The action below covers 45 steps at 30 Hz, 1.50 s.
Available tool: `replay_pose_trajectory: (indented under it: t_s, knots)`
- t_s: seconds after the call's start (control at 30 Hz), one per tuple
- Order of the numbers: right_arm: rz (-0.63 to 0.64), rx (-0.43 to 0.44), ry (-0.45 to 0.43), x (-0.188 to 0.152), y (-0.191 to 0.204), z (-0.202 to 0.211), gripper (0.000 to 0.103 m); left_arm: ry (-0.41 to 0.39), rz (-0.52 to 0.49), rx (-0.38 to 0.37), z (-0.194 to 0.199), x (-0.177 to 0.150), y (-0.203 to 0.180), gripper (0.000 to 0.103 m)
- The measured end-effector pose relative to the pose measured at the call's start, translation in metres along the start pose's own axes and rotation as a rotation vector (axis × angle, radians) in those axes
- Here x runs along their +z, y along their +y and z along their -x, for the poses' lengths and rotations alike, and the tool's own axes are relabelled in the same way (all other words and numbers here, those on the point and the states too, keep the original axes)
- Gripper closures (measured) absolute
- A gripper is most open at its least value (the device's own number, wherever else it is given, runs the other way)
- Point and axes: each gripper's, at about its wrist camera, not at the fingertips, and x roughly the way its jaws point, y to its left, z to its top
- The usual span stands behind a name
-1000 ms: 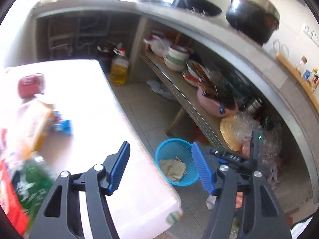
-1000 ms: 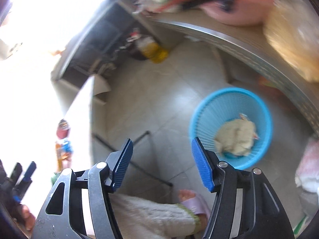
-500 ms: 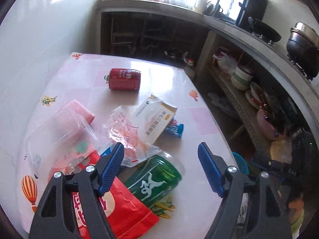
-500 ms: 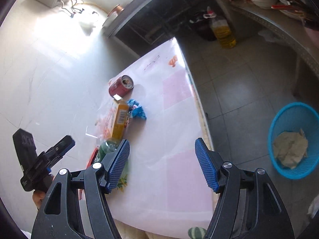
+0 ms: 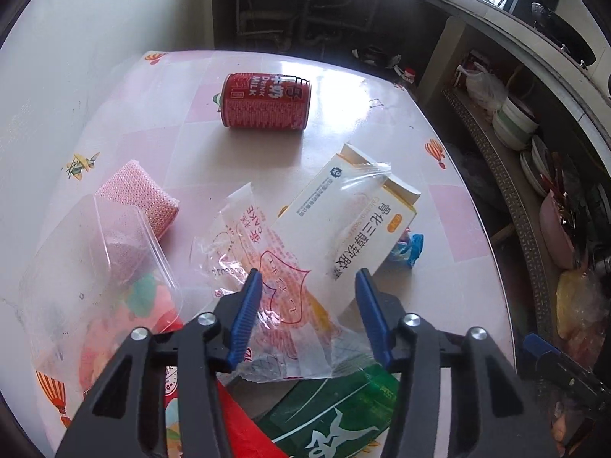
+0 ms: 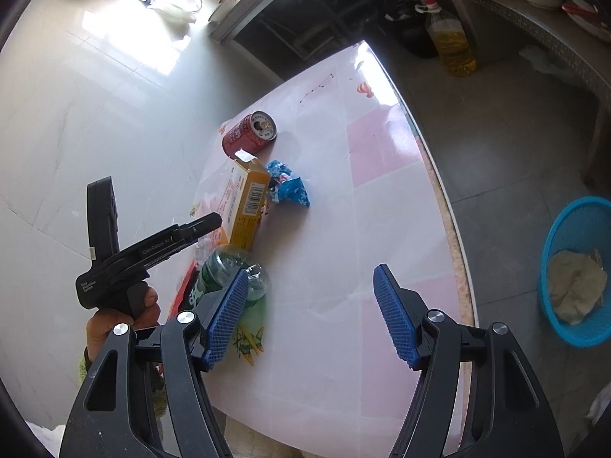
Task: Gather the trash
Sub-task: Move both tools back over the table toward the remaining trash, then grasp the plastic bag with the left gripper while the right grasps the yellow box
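Trash is lying scattered on the pink table [image 5: 382,122] I'm working over. On the floor, the blue basket [image 6: 550,252], which only my right view is showing, is holding a crumpled beige wad [image 6: 576,286]. I'm hovering the left gripper [image 5: 307,320] with its jaws spread wide and gripping nothing, above a clear printed wrapper [image 5: 275,267] and a white-and-yellow carton [image 5: 351,225]. A red can [image 5: 265,101] is lying on its side farther back. The right gripper [image 6: 309,315] is hanging just as wide apart and bare beside a green bottle [image 6: 229,274].
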Motion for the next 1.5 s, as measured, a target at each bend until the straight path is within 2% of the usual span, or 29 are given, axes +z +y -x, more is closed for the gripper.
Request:
replay_pose_trajectory:
  t_s: [0.13, 0.2, 0.27, 0.53, 0.67, 0.8, 0.97, 1.13, 1.27, 1.43, 1.5]
  knots:
    - [-0.002, -0.002, 0.005, 0.001, 0.000, -0.002, 0.038, -0.018, 0.000, 0.014, 0.003, -0.001, 0.004, 0.084]
    - [-0.003, -0.003, 0.007, 0.001, 0.000, -0.002, 0.038, -0.034, 0.009, 0.016, 0.006, 0.000, 0.007, 0.092]
    - [-0.002, -0.005, 0.007, 0.001, 0.001, -0.001, 0.038, -0.052, 0.015, 0.015, 0.010, -0.001, 0.011, 0.097]
    - [-0.012, 0.023, 0.013, 0.005, 0.007, -0.004, 0.038, -0.175, 0.036, 0.018, 0.043, -0.008, 0.023, 0.099]
    - [-0.030, 0.091, 0.025, 0.014, 0.015, -0.012, 0.038, -0.253, 0.068, -0.027, 0.065, -0.012, 0.031, 0.099]
    - [-0.062, 0.183, 0.069, 0.029, 0.027, -0.035, 0.033, -0.300, 0.086, -0.050, 0.081, -0.015, 0.034, 0.099]
    - [-0.146, 0.259, 0.133, 0.042, 0.039, -0.084, 0.033, -0.320, 0.097, -0.071, 0.087, -0.018, 0.036, 0.099]
    - [-0.187, 0.212, 0.175, 0.050, 0.047, -0.129, 0.033, -0.332, 0.106, -0.088, 0.091, -0.020, 0.040, 0.099]
    - [-0.198, 0.198, 0.187, 0.052, 0.052, -0.147, 0.034, -0.339, 0.108, -0.106, 0.093, -0.020, 0.042, 0.099]
    - [-0.219, 0.209, 0.195, 0.052, 0.054, -0.159, 0.045, -0.334, 0.114, -0.118, 0.091, -0.020, 0.047, 0.099]
    - [-0.225, 0.216, 0.197, 0.052, 0.053, -0.162, 0.053, -0.335, 0.118, -0.120, 0.091, -0.020, 0.048, 0.099]
